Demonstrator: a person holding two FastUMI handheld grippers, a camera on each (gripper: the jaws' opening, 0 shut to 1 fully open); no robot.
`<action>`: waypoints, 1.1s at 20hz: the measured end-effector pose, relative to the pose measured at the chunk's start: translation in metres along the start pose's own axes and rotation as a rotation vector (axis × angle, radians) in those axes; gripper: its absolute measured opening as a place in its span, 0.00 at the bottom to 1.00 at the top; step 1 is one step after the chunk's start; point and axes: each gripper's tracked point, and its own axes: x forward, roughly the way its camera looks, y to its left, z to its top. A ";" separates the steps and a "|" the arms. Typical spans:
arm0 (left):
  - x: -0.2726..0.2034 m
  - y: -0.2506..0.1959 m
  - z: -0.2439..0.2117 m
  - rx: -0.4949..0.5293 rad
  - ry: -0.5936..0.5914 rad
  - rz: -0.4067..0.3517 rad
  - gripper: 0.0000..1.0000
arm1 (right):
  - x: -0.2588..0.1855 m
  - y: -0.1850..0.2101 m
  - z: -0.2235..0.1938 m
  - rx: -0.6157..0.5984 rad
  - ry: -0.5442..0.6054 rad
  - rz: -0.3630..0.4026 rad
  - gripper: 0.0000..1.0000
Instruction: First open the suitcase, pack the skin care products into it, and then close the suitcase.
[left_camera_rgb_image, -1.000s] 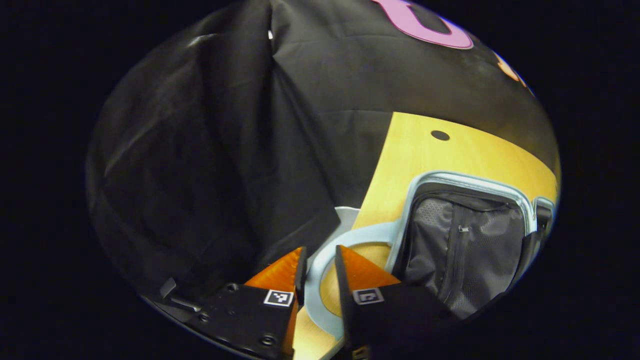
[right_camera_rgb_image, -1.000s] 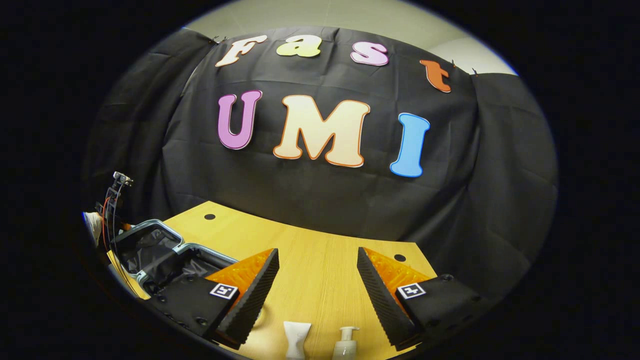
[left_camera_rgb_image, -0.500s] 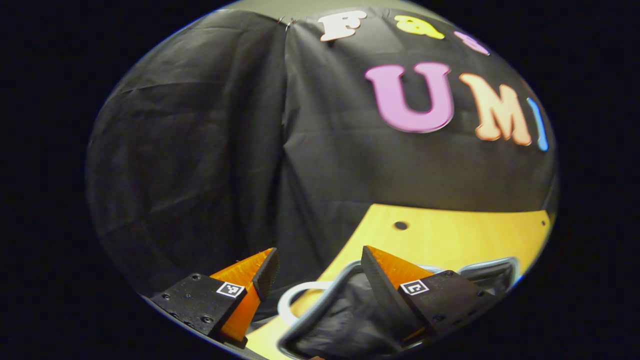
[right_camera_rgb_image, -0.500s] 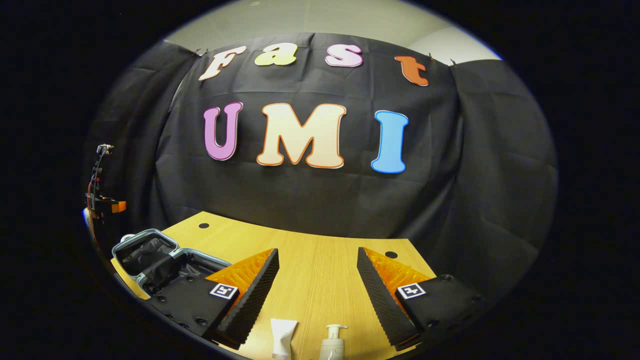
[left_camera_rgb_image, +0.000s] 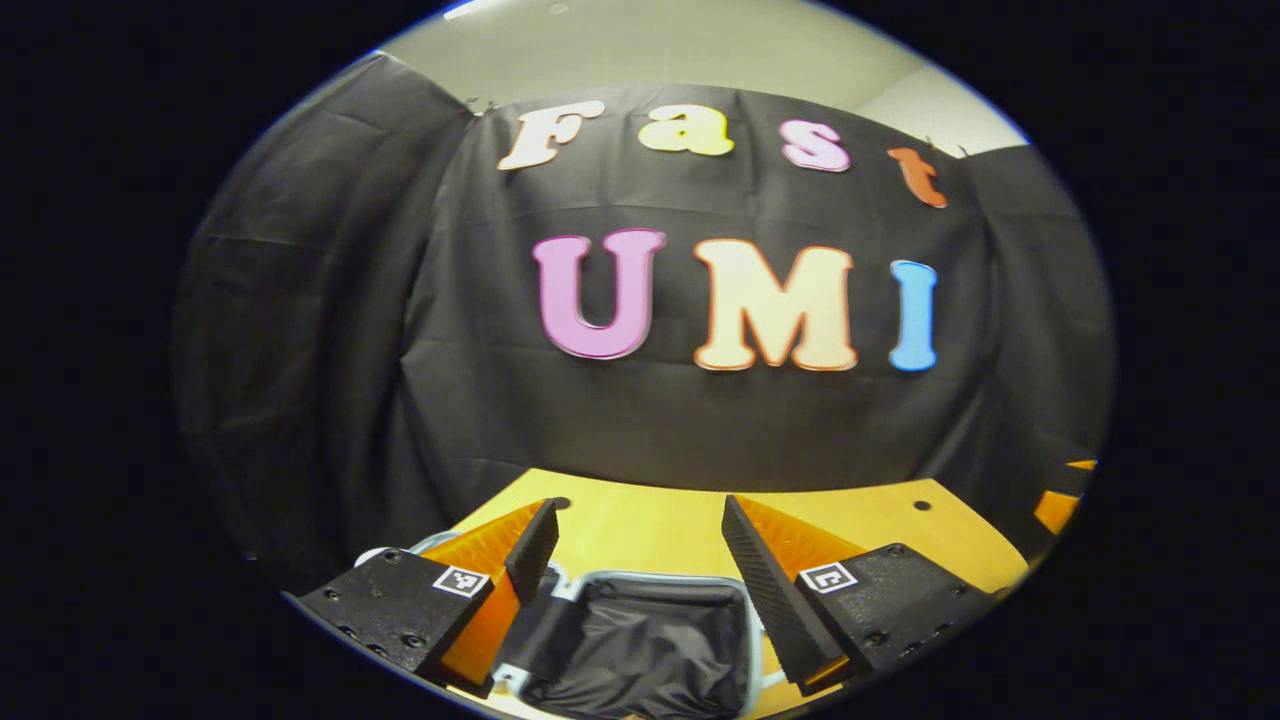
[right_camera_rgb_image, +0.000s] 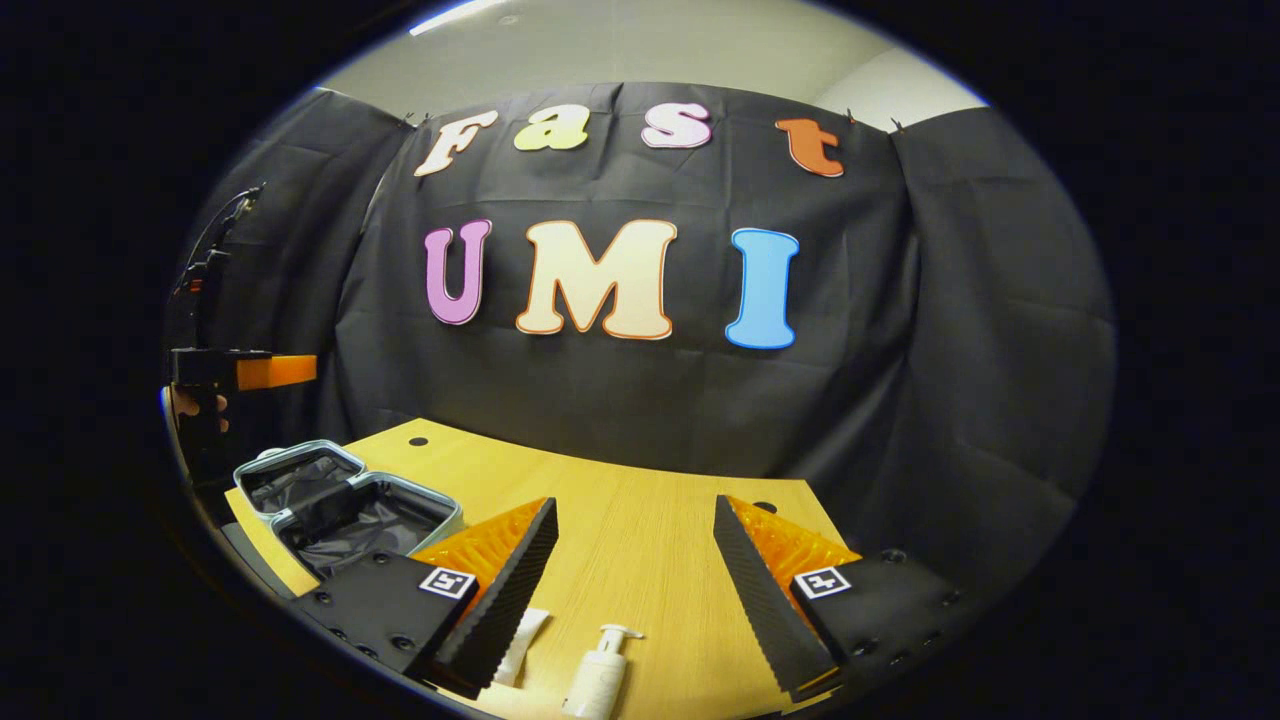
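The small suitcase (right_camera_rgb_image: 345, 505) lies open on the wooden table (right_camera_rgb_image: 640, 530), both black-lined halves showing inside a pale blue rim. In the left gripper view one open half of the suitcase (left_camera_rgb_image: 640, 650) sits just below my left gripper (left_camera_rgb_image: 640, 530), which is open and holds nothing. My right gripper (right_camera_rgb_image: 635, 525) is open above the table. A white tube (right_camera_rgb_image: 522, 640) and a white pump bottle (right_camera_rgb_image: 598, 680) stand low between its fingers, untouched. The left gripper (right_camera_rgb_image: 240, 372) appears far left in the right gripper view, raised above the suitcase, held by a hand.
Black cloth walls close in the table at the back and sides. The table has small round holes (right_camera_rgb_image: 418, 441) near its far edge. Bare wood (right_camera_rgb_image: 640, 530) lies between the suitcase and the skin care products.
My left gripper let go of the suitcase rim, opened, lifted and swung to face the back wall. The lid now lies flat open. My right gripper drifted slightly, bringing tube and bottle more into view.
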 end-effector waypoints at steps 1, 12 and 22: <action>-0.001 -0.027 -0.009 0.018 0.017 -0.026 0.96 | -0.004 -0.006 -0.004 0.014 0.007 0.005 1.00; -0.031 -0.183 -0.163 -0.049 0.394 -0.220 0.97 | -0.043 -0.069 -0.032 -0.018 0.038 -0.015 0.99; -0.042 -0.239 -0.304 -0.057 0.770 -0.297 0.98 | -0.041 -0.067 -0.079 -0.001 0.185 -0.013 1.00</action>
